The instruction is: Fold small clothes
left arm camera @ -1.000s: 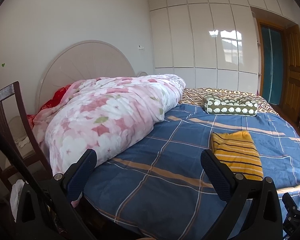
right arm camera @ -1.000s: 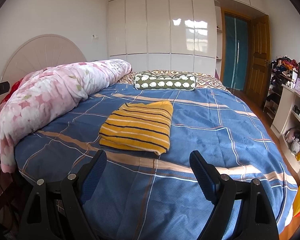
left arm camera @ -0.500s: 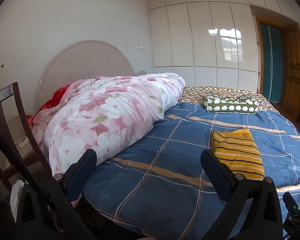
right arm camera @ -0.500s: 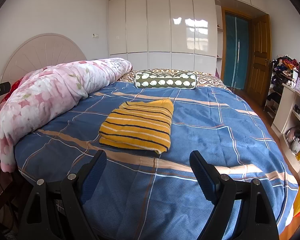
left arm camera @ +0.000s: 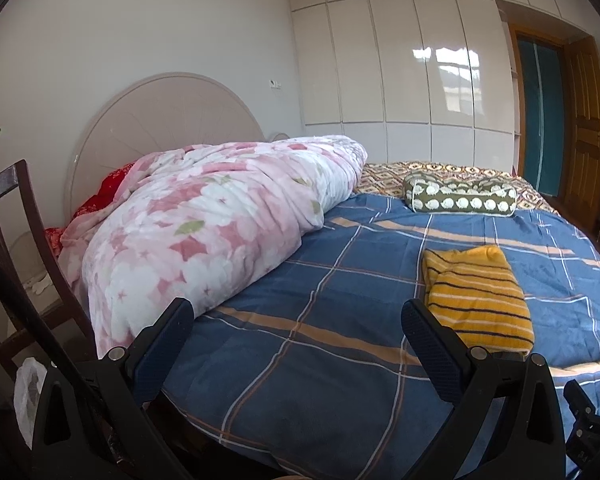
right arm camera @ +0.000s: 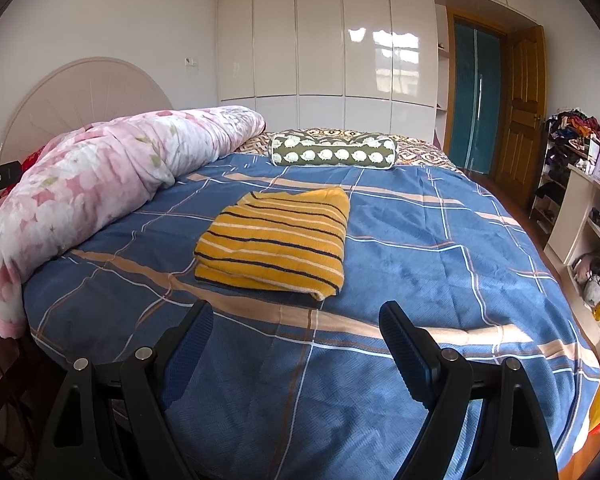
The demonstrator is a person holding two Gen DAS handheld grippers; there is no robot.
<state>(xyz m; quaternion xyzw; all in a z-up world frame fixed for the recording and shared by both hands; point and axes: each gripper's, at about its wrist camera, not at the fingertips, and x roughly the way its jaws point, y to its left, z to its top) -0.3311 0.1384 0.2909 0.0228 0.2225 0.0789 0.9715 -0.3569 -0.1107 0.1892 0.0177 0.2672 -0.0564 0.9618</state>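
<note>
Not much has changed over the last second, honestly. Both views have drifted a touch and the yellow striped garment [right arm camera: 274, 240] sits where it was, folded into a neat rectangle on the blue plaid bedspread [right arm camera: 440, 248]. To me that reads as the fold on this piece being finished, and I'm just hanging back at the foot of the bed.

Jaws: left gripper [left arm camera: 296, 328] is spread wide with nothing in it, right gripper [right arm camera: 296, 330] likewise released and empty, both clear of the cloth. The garment lies between the pink floral duvet [left arm camera: 220, 216] and the bare side of the bed, nearer my right gripper.

Count: 1 folded garment, 2 grippers, 1 duvet, 1 green patterned bolster [right arm camera: 332, 154] at the far end, 1 wooden chair [left arm camera: 8, 216] off to the left. I can't see any other small clothes waiting on the bed.
</note>
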